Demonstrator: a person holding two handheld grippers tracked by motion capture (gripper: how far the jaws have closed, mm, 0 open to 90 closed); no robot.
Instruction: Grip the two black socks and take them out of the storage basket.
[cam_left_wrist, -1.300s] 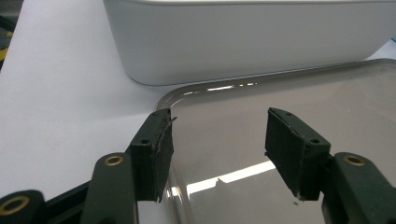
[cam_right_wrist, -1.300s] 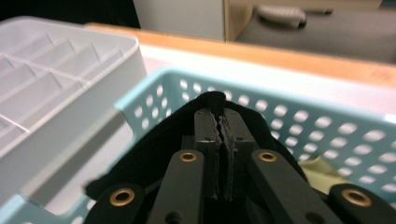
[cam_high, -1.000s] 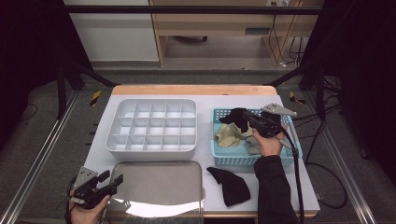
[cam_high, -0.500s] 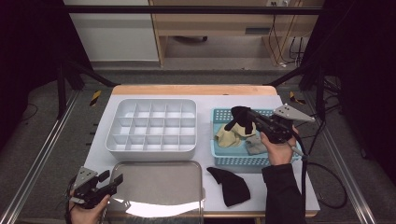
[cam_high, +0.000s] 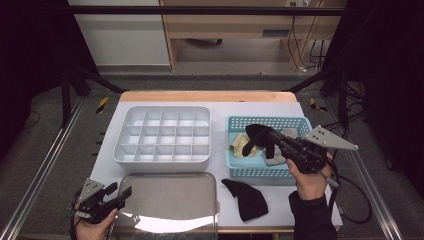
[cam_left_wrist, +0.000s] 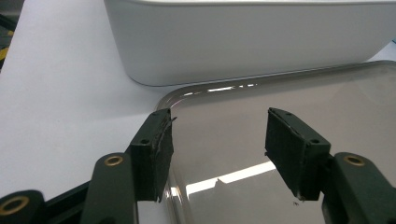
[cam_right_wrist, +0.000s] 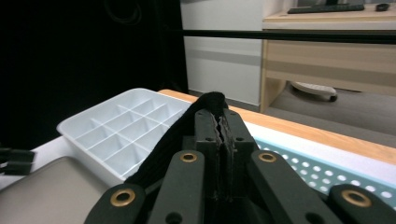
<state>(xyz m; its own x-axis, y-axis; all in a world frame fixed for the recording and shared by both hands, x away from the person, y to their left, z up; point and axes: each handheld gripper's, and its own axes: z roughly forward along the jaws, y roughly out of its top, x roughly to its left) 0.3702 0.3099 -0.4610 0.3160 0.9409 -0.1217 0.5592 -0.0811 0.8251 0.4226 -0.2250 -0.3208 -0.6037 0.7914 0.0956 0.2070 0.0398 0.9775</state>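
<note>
My right gripper (cam_high: 270, 136) hangs over the blue basket (cam_high: 235, 166), shut on a black cloth (cam_high: 256, 133) that droops from its jaws. In the right gripper view the jaws (cam_right_wrist: 219, 126) are pressed together, with the black cloth (cam_right_wrist: 163, 149) draped over their left side. A yellow cloth (cam_high: 241, 144) and a grey cloth (cam_high: 276, 159) lie in the basket. My left gripper (cam_high: 120, 194) rests at the near left corner, open, beside the steel tray (cam_high: 170, 197). Its pads (cam_left_wrist: 152, 149) stand wide apart over the steel tray's corner (cam_left_wrist: 280, 93), with nothing between them.
A white divided organiser (cam_high: 120, 155) stands in the middle of the table, left of the basket, with its wall (cam_left_wrist: 257, 42) just beyond the steel tray. Another black cloth (cam_high: 246, 199) lies on the white mat in front of the basket. A wooden desk stands behind the table.
My right gripper has moved right and toward the near side, rising with the black cloth still in its jaws. The left gripper has stayed put.
</note>
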